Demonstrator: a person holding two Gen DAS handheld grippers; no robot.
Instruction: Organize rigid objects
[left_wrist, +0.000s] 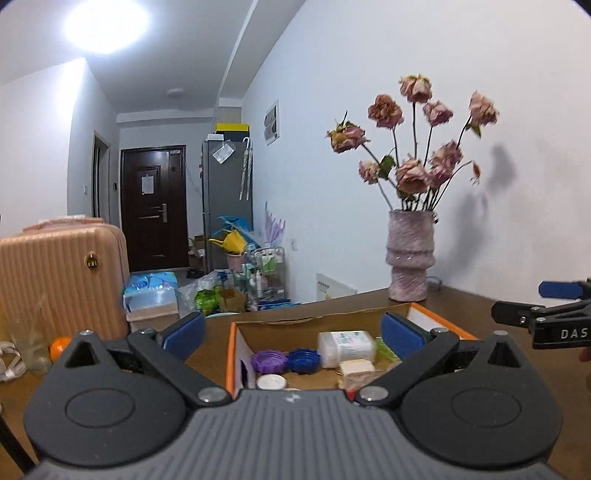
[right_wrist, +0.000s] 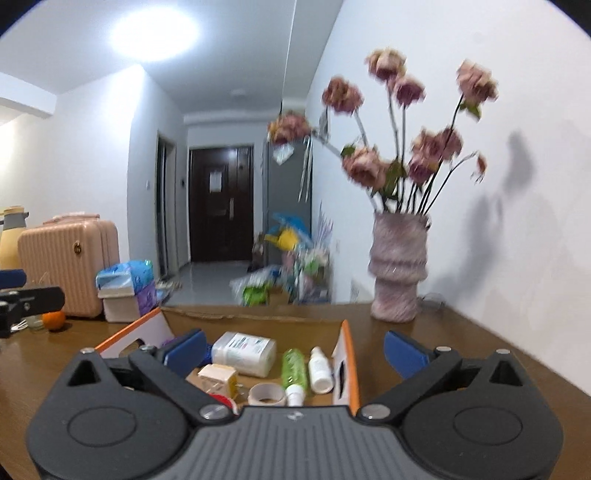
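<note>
A cardboard box with an orange rim (left_wrist: 232, 354) (right_wrist: 350, 354) stands open on the brown table. In the left wrist view it holds a purple cap (left_wrist: 269, 361), a blue cap (left_wrist: 303, 360), a white tub (left_wrist: 345, 347) and a white round lid (left_wrist: 272, 382). The right wrist view shows the tub (right_wrist: 243, 352), a green bottle (right_wrist: 293, 365), a small white bottle (right_wrist: 319, 369), a tape roll (right_wrist: 266, 395) and a beige block (right_wrist: 218, 374). My left gripper (left_wrist: 293, 334) is open above the box's near side, holding nothing. My right gripper (right_wrist: 295, 352) is open too, over the box's right part.
A pinkish vase of dried roses (left_wrist: 410, 258) (right_wrist: 399, 266) stands behind the box by the white wall. At the left are a pink suitcase (left_wrist: 62, 273), an orange (right_wrist: 53, 319) and tissue packs (right_wrist: 125, 284). The other gripper shows at each view's edge (left_wrist: 532, 301) (right_wrist: 22, 295).
</note>
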